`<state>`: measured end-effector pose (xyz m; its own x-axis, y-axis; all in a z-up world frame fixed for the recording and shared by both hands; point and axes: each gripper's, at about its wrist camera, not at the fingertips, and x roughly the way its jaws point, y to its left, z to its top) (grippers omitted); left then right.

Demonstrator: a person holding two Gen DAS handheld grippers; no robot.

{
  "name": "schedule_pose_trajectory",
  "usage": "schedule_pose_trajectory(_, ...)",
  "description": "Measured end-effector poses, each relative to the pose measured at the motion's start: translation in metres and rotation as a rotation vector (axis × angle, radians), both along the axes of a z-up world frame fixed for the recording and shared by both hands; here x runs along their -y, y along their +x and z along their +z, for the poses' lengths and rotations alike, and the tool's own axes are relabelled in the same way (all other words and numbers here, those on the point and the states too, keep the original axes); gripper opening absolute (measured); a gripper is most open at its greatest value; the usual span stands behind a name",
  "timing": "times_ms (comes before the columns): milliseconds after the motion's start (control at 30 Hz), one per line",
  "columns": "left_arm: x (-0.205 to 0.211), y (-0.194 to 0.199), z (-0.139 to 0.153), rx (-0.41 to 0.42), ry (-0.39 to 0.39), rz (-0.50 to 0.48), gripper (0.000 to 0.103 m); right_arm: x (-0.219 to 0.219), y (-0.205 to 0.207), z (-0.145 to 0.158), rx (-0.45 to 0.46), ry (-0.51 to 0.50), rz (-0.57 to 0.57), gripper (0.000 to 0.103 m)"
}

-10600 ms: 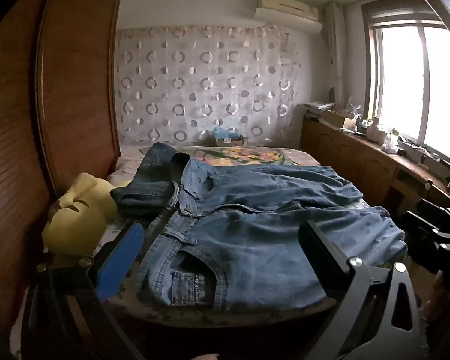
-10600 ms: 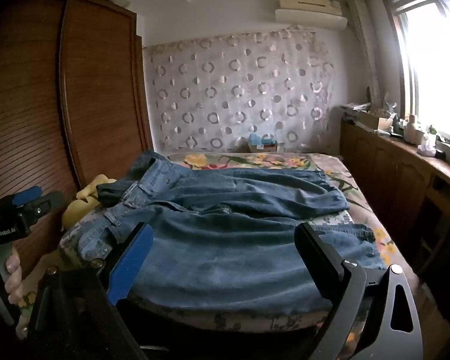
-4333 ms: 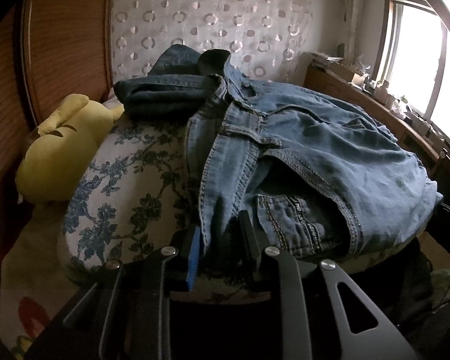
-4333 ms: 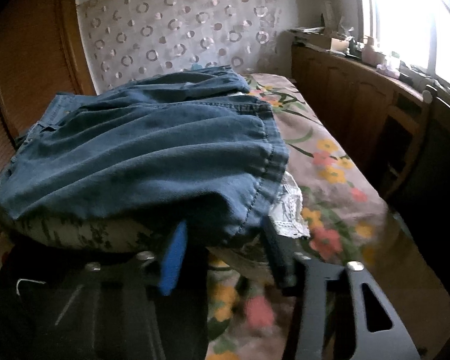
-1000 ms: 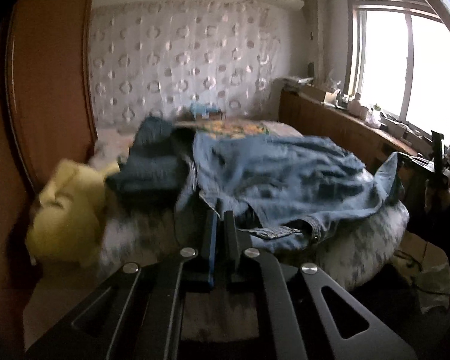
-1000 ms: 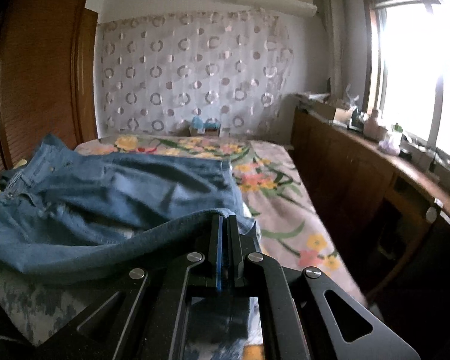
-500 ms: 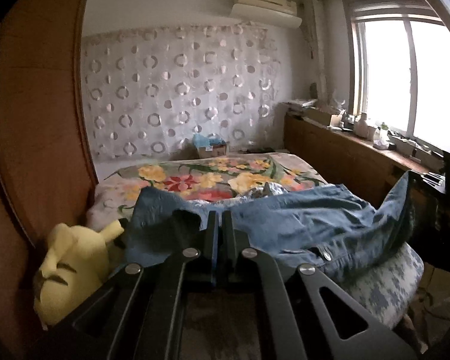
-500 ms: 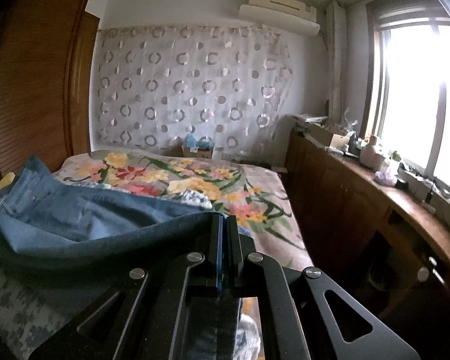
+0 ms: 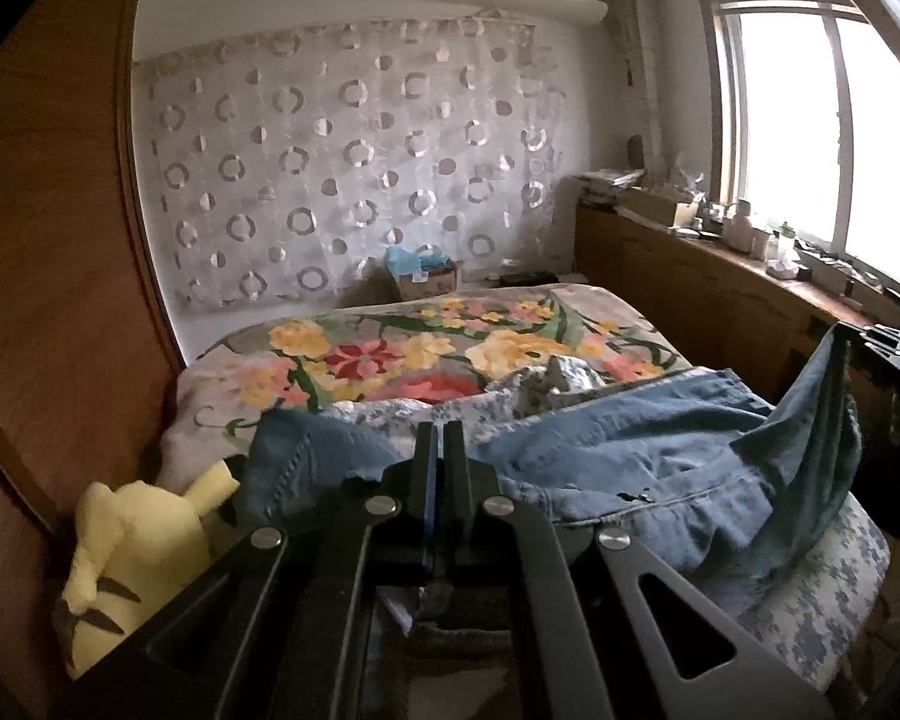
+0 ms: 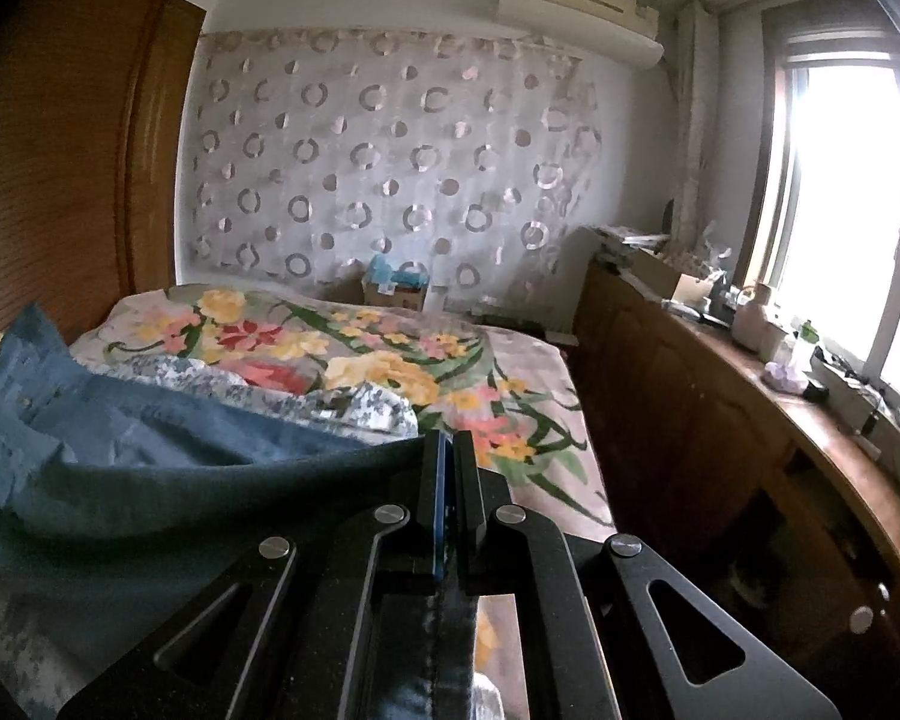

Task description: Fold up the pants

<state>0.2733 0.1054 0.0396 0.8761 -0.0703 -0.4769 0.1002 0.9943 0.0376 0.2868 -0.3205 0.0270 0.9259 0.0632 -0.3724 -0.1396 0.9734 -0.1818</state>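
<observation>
Blue denim pants (image 9: pixel 660 456) hang stretched between my two grippers above the near end of the bed. My left gripper (image 9: pixel 437 429) is shut on the waist end, with cloth spilling to both sides of its jaws. In the right wrist view the pants (image 10: pixel 168 462) sag to the left, and my right gripper (image 10: pixel 448 438) is shut on the hem end, denim hanging below its jaws. The far edge of the lifted cloth rises at the right of the left wrist view, where the other gripper (image 9: pixel 888 339) shows dimly.
A bed with a floral cover (image 9: pixel 390 354) and a blue-patterned quilt (image 9: pixel 840 564) lies below. A yellow plush toy (image 9: pixel 138 540) leans by the wooden wardrobe (image 9: pixel 48 300) on the left. A wooden counter (image 10: pixel 750 420) with clutter runs under the window. A box (image 10: pixel 396 291) sits at the bed's head.
Both grippers have drawn back toward the foot of the bed and risen, pulling the pants off the far part of the bed; the floral cover now lies bare.
</observation>
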Motion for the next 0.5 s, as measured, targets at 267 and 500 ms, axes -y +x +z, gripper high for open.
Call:
schedule_pose_trajectory(267,-0.015,0.051,0.006,0.011,0.003,0.027,0.002,-0.004,0.034,0.003,0.008,0.006,-0.023,0.001)
schedule_pose_trajectory(500,-0.033,0.102,0.000,-0.020,-0.036,0.053,0.000,-0.024,0.069,-0.008,-0.027,-0.040,-0.036,0.000)
